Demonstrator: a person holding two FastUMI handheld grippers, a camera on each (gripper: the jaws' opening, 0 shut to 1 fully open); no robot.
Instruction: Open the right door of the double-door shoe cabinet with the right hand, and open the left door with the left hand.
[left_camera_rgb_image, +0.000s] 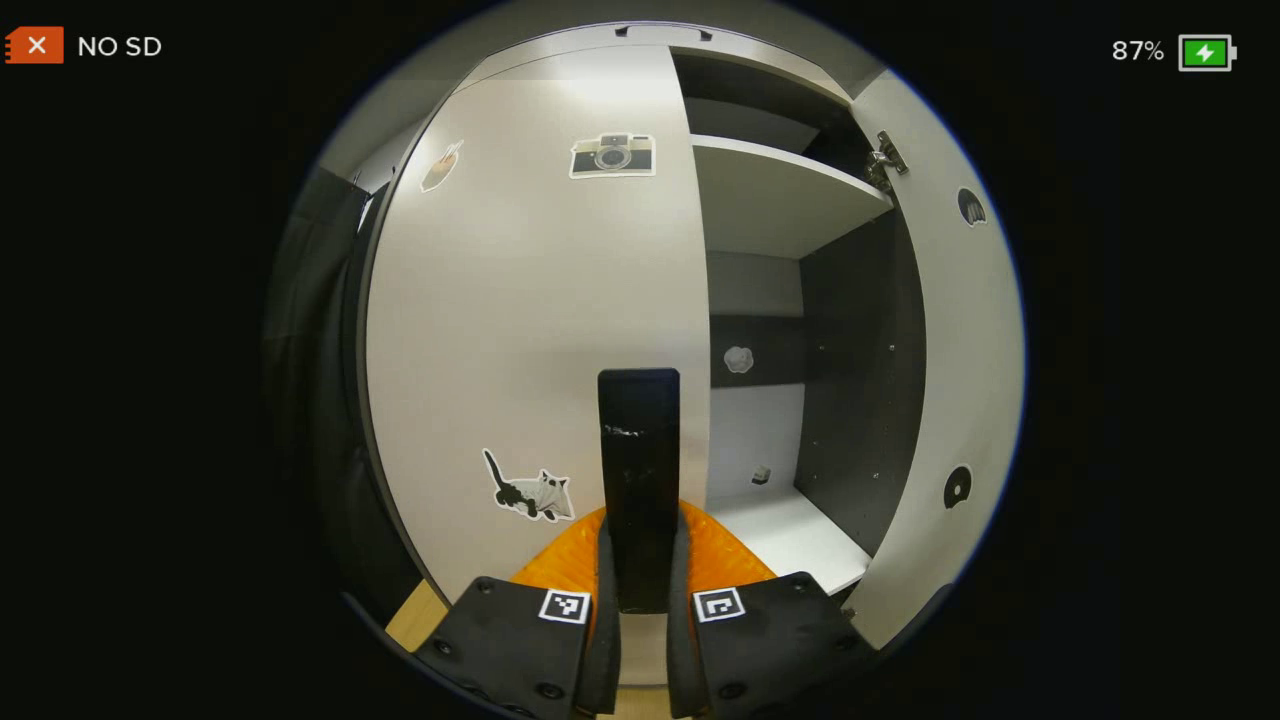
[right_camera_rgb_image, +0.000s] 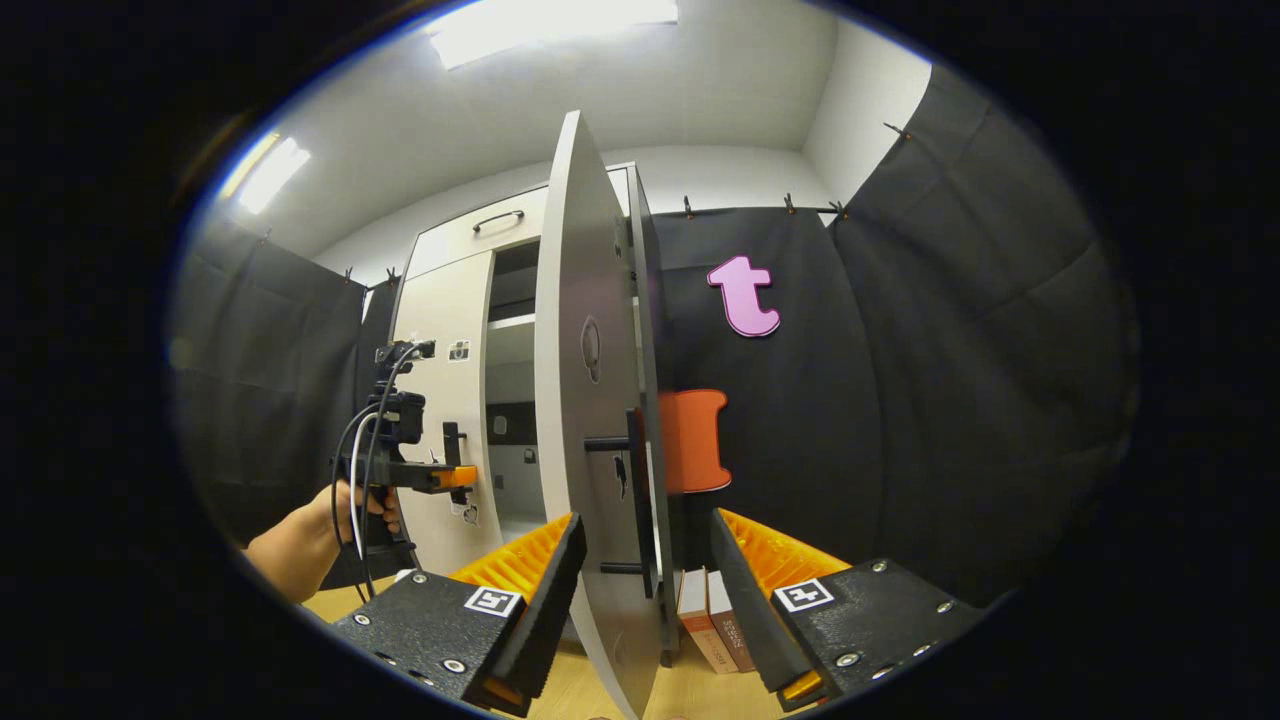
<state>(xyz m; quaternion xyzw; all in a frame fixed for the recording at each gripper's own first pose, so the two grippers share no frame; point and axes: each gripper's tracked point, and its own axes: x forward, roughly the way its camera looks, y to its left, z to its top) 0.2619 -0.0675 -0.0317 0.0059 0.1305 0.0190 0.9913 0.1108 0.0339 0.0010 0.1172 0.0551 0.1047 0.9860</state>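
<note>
While right door (right_camera_rgb_image: 590, 400) already stood wide, right gripper (right_camera_rgb_image: 645, 570) gaped astride its edge; left gripper (left_camera_rgb_image: 640, 590) clamped on left door's black handle (left_camera_rgb_image: 638, 460), left door (left_camera_rgb_image: 520, 330) unopened.

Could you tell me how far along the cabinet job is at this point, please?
Done: the right door stands swung wide, with the shelves showing. The right gripper is open, its fingers either side of that door's edge. In hand: the left gripper is shut on the left door's black handle. Left to do: the left door looks closed and needs pulling open.
</note>
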